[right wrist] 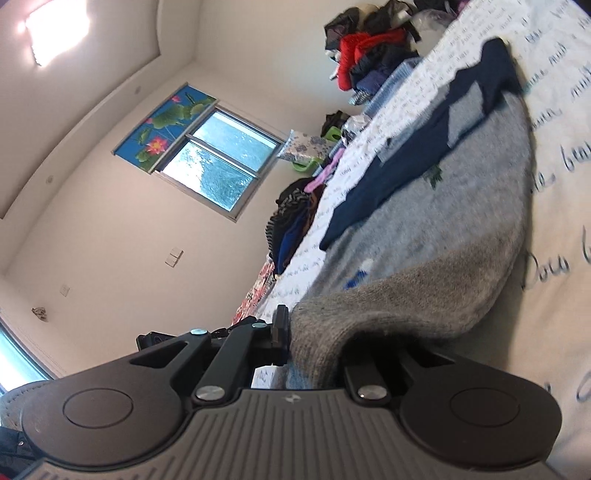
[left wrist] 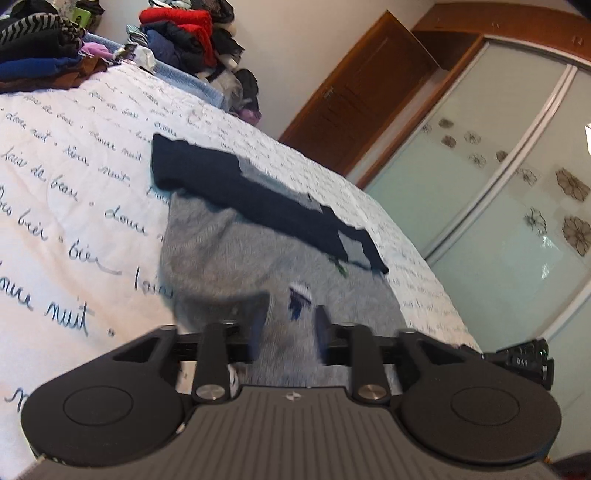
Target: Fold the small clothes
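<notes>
A grey sweater [left wrist: 229, 251] lies flat on the bed's white sheet with script lettering [left wrist: 74, 166], its navy sleeves [left wrist: 258, 192] folded across the upper part. My left gripper [left wrist: 290, 332] hovers over the sweater's near hem, open; its blurred fingers [left wrist: 260, 325] stand apart and grey cloth shows in the gap below them. In the right wrist view the same grey sweater [right wrist: 443, 206] stretches away with the navy sleeves [right wrist: 406, 158] on top. My right gripper [right wrist: 295, 332] is shut on a lifted corner of the hem, which drapes over and hides its right finger.
Piles of clothes [left wrist: 177, 33] line the bed's far side, with a darker stack [left wrist: 37, 55] at the left. Past the bed's right edge are a sliding wardrobe [left wrist: 498, 184] and a wooden door [left wrist: 362, 92]. The right wrist view shows a window [right wrist: 218, 162] and more clothes stacks [right wrist: 291, 225].
</notes>
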Demonstrator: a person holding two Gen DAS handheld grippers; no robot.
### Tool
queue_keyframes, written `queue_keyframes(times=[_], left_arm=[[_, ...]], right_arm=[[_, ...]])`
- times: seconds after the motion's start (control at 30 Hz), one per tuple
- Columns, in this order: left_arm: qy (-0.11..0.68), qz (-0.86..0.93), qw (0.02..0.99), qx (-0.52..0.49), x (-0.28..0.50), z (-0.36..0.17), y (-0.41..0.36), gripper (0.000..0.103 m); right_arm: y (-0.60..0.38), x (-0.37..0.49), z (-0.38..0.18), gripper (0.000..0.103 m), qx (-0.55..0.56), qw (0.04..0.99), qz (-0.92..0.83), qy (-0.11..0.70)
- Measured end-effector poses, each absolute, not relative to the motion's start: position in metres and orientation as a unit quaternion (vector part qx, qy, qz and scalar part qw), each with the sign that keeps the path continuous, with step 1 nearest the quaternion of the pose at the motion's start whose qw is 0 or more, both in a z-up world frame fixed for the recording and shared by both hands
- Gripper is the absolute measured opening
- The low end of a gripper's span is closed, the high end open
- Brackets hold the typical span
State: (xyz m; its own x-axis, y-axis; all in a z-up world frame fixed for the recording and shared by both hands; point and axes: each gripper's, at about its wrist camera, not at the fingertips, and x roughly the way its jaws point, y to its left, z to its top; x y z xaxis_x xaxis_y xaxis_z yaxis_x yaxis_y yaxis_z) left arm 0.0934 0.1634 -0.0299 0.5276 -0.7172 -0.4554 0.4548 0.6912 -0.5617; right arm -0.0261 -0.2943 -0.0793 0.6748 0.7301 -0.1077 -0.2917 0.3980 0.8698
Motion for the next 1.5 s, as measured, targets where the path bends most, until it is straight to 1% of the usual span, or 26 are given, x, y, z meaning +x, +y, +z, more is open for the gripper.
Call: queue_keyframes(times=[0.03, 0.07, 0.1, 0.17, 0.33, 0.37, 0.43, 0.5, 0.57, 0.6, 0.8, 1.1, 1.3, 1.5], left_arm=[[0.347, -0.353, 0.847, -0.195, 0.091, -0.035, 0.167, 0.061], [0.347, -0.361, 0.842, -0.203, 0.088, -0.039, 0.169, 0.074], [0.345, -0.367, 0.838, -0.211, 0.084, -0.043, 0.170, 0.081], [0.349, -0.378, 0.830, -0.215, 0.082, -0.050, 0.167, 0.086], [0.394, -0.381, 0.815, -0.185, 0.088, -0.074, 0.147, 0.086], [0.401, -0.381, 0.812, -0.183, 0.089, -0.079, 0.145, 0.084], [0.398, -0.381, 0.819, -0.163, 0.086, -0.080, 0.142, 0.073], [0.411, -0.386, 0.811, -0.155, 0.086, -0.079, 0.143, 0.033], [0.418, -0.383, 0.808, -0.159, 0.085, -0.079, 0.147, 0.019], [0.413, -0.379, 0.814, -0.153, 0.082, -0.077, 0.148, 0.016], [0.366, -0.385, 0.830, -0.171, 0.071, -0.049, 0.153, 0.015], [0.300, -0.392, 0.849, -0.188, 0.081, 0.001, 0.140, 0.015], [0.283, -0.385, 0.858, -0.190, 0.103, 0.024, 0.129, 0.015], [0.282, -0.380, 0.862, -0.181, 0.136, 0.041, 0.115, 0.015]], right_arm=[[-0.295, -0.029, -0.083, 0.006, 0.449, 0.798, 0.317, 0.248], [-0.296, -0.032, -0.087, 0.006, 0.453, 0.796, 0.314, 0.250], [-0.297, -0.034, -0.090, 0.006, 0.457, 0.794, 0.312, 0.253], [-0.299, -0.037, -0.096, 0.006, 0.463, 0.791, 0.306, 0.257], [-0.300, -0.038, -0.103, 0.006, 0.471, 0.785, 0.303, 0.266], [-0.300, -0.038, -0.103, 0.007, 0.470, 0.784, 0.304, 0.267], [-0.298, -0.038, -0.102, 0.007, 0.467, 0.785, 0.306, 0.269], [-0.297, -0.038, -0.101, 0.008, 0.465, 0.785, 0.307, 0.270], [-0.297, -0.037, -0.102, 0.008, 0.466, 0.785, 0.306, 0.271], [-0.297, -0.036, -0.102, 0.008, 0.466, 0.785, 0.305, 0.272], [-0.297, -0.035, -0.097, 0.008, 0.467, 0.782, 0.319, 0.262], [-0.310, -0.026, -0.072, 0.008, 0.473, 0.791, 0.327, 0.208], [-0.325, -0.010, -0.057, 0.008, 0.470, 0.803, 0.318, 0.184], [-0.342, 0.014, -0.047, 0.008, 0.471, 0.811, 0.306, 0.163]])
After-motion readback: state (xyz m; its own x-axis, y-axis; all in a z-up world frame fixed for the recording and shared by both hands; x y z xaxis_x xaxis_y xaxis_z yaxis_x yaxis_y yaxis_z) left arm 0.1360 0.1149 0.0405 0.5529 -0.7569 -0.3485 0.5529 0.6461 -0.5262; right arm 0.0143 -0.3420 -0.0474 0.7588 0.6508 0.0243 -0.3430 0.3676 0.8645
